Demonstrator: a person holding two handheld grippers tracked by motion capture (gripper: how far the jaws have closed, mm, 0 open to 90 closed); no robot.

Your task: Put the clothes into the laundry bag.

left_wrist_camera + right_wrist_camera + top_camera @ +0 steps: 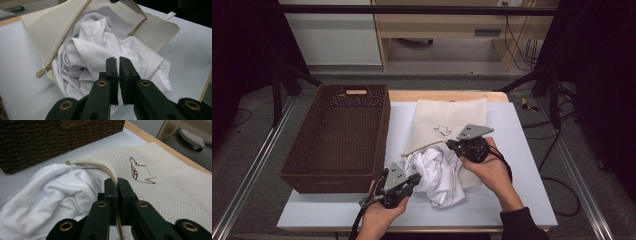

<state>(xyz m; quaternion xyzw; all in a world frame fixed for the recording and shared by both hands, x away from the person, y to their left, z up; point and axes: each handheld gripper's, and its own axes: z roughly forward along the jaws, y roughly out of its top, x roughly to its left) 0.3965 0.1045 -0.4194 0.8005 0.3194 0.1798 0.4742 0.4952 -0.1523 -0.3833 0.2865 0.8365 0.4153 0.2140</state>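
1. The basket (pixel 337 137) at the table's left holds nothing visible.
2. The mesh bag (pixel 452 120) lies flat just right of it, mouth toward the person; the white cloth (pixel 437 172) bulges out of that mouth, partly inside, partly on the table (pixel 522 165).
3. The right gripper (pixel 117 182) is pressed together, pinching the bag's upper rim.
4. The left gripper (pixel 117 62) is closed over the cloth's near edge; whether it pinches fabric I cannot tell.
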